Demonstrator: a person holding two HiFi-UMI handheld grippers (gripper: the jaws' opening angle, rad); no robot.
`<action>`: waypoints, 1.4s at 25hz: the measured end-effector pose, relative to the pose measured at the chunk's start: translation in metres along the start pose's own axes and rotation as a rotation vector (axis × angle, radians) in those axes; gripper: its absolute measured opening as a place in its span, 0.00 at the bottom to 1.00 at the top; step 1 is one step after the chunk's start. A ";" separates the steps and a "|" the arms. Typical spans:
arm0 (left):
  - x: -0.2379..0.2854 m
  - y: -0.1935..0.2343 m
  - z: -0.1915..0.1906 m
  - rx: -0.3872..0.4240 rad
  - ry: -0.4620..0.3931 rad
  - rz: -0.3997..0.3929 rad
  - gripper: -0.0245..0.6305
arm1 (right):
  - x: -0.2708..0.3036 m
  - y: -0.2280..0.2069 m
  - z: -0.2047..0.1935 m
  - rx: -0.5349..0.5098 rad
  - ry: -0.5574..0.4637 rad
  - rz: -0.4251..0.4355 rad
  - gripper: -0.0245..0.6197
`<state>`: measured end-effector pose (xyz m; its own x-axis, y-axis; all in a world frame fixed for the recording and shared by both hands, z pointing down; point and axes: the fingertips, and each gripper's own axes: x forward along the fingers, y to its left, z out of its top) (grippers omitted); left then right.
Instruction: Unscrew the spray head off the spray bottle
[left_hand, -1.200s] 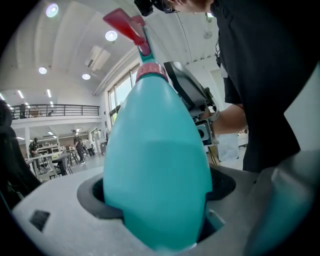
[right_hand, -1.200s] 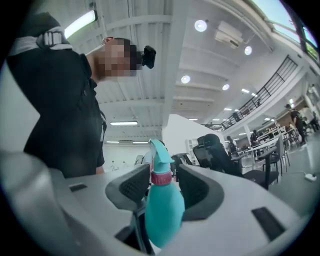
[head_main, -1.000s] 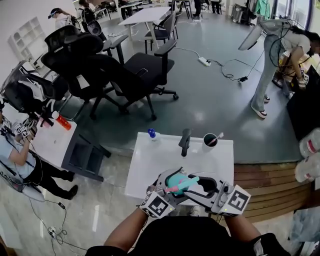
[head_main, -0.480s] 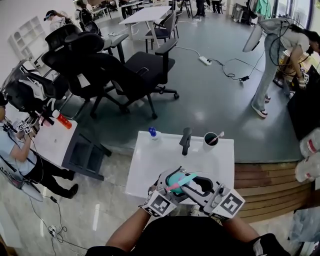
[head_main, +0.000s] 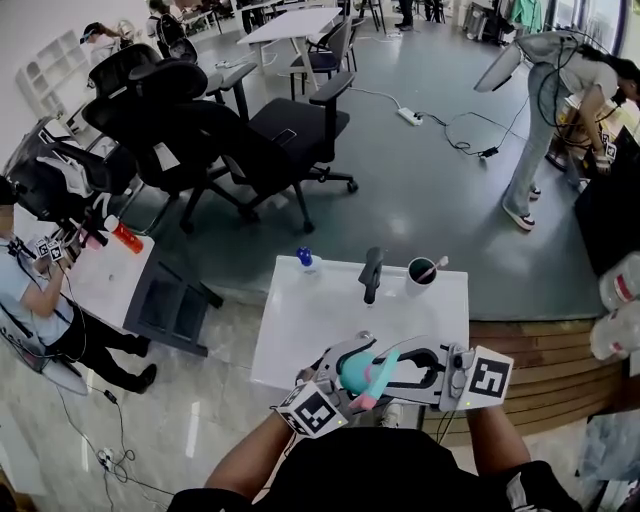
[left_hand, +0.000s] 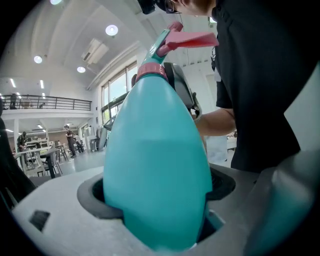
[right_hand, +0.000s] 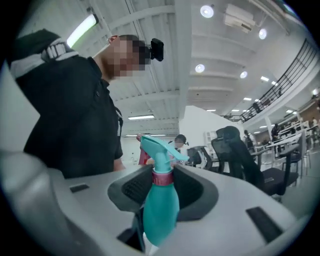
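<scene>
Right claw (right_hand: 162, 180) shifted, closing onto spray head (right_hand: 159, 149); left claw (left_hand: 157, 192) grips bottle (left_hand: 155, 150)

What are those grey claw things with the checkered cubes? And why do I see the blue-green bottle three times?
Those are two grippers, hand-held tongs that a person holds, one in each hand. The cubes with square patterns belong to them. One picture comes from a camera on the person's head, looking down at a white table; on it stand a cup, a small blue-capped bottle and a dark upright thing I can't identify. The other two come from cameras riding on each gripper, so the bottle looks huge. The left gripper clamps the fat body of the teal spray bottle. The jaws of the right gripper have just been closing and sit on the pink collar of the spray head, probably ready to twist it off.
</scene>
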<state>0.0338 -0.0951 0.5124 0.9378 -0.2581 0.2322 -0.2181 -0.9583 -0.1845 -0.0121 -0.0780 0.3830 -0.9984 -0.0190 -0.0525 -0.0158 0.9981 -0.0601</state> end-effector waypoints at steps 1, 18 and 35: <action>0.000 -0.004 0.002 0.002 -0.003 -0.018 0.76 | -0.001 0.002 0.002 0.015 0.005 0.045 0.25; -0.012 0.061 -0.004 -0.137 -0.042 0.236 0.76 | -0.022 -0.047 0.000 0.050 -0.145 -0.116 0.27; -0.006 0.066 -0.014 -0.174 -0.046 0.246 0.76 | -0.013 -0.052 -0.011 -0.028 -0.048 -0.221 0.28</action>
<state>0.0097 -0.1581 0.5119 0.8612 -0.4834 0.1569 -0.4798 -0.8751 -0.0627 0.0007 -0.1291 0.3976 -0.9669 -0.2394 -0.0881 -0.2360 0.9706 -0.0477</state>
